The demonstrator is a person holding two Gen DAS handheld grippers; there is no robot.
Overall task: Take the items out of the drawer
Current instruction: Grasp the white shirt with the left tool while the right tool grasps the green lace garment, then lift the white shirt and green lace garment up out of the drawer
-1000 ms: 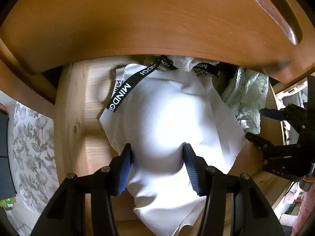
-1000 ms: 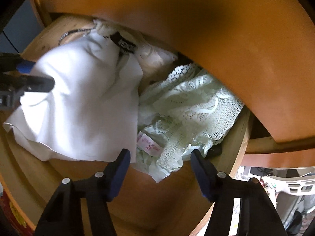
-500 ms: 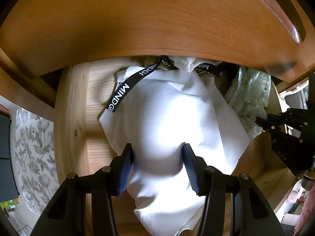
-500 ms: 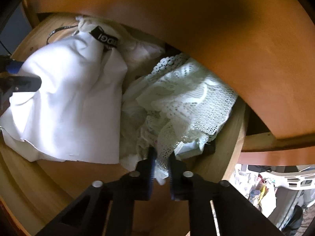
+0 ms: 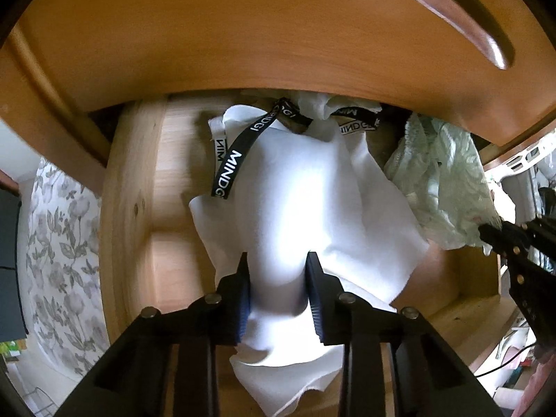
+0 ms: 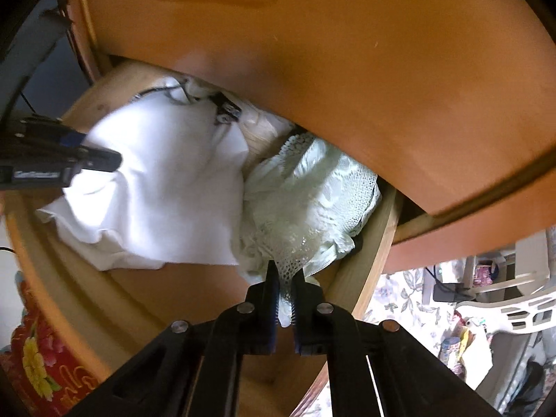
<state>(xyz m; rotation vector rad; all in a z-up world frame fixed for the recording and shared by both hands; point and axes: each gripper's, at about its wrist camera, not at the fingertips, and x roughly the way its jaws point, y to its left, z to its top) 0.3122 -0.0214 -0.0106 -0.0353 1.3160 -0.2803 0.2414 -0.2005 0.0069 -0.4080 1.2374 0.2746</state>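
Observation:
In an open wooden drawer (image 5: 132, 208) lies a white garment (image 5: 305, 191) with black lettered straps (image 5: 232, 163). My left gripper (image 5: 278, 260) is closing, and a bunched fold of that garment is squeezed between its pads. To the right lies a pale green lace garment (image 5: 441, 180). The right gripper (image 6: 285, 271) is shut on the lace garment (image 6: 312, 201) at its near edge, which is pulled up into a peak. From the right wrist view the left gripper (image 6: 114, 160) reaches in at the left onto the white garment (image 6: 166, 180).
The cabinet front with a carved handle (image 5: 451, 14) overhangs the back of the drawer. A floral-patterned surface (image 5: 59, 243) shows left of the drawer. A white plastic basket (image 6: 514, 309) and clutter sit at the right, a red flowered item (image 6: 38, 358) at the lower left.
The right gripper shut on the lace garment's edge and rose, drawing the lace up. The left jaws narrowed, pinching the white fold tighter; the left hand stayed in place.

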